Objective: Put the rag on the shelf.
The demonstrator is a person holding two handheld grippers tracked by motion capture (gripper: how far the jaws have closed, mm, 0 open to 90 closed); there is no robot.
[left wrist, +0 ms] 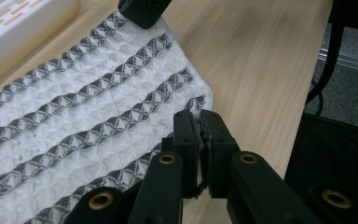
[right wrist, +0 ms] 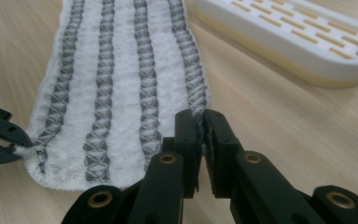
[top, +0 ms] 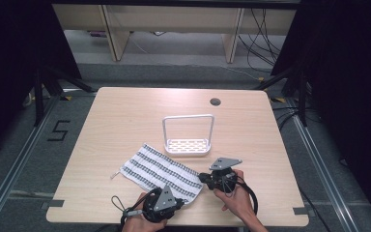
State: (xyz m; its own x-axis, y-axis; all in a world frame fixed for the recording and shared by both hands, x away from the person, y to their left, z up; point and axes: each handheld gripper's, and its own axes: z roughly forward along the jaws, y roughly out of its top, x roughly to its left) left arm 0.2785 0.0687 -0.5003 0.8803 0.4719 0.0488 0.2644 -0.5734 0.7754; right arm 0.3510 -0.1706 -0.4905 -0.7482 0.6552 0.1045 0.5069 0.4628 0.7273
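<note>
The wooden table [top: 125, 116] carries a striped cloth [top: 159, 171] lying flat and slantwise near the front edge. Just behind the cloth stands a white rack [top: 187, 145] with a slotted base and a tall loop handle. The cloth's near end lies between the 2 tools. The left tool [left wrist: 199, 122] is closed on the cloth's near corner, its jaws pinching the edge. The right tool [right wrist: 200, 122] is likewise closed on the other near corner, beside the outermost grey stripe. Each tool is held in 1 hand at the table's front.
</note>
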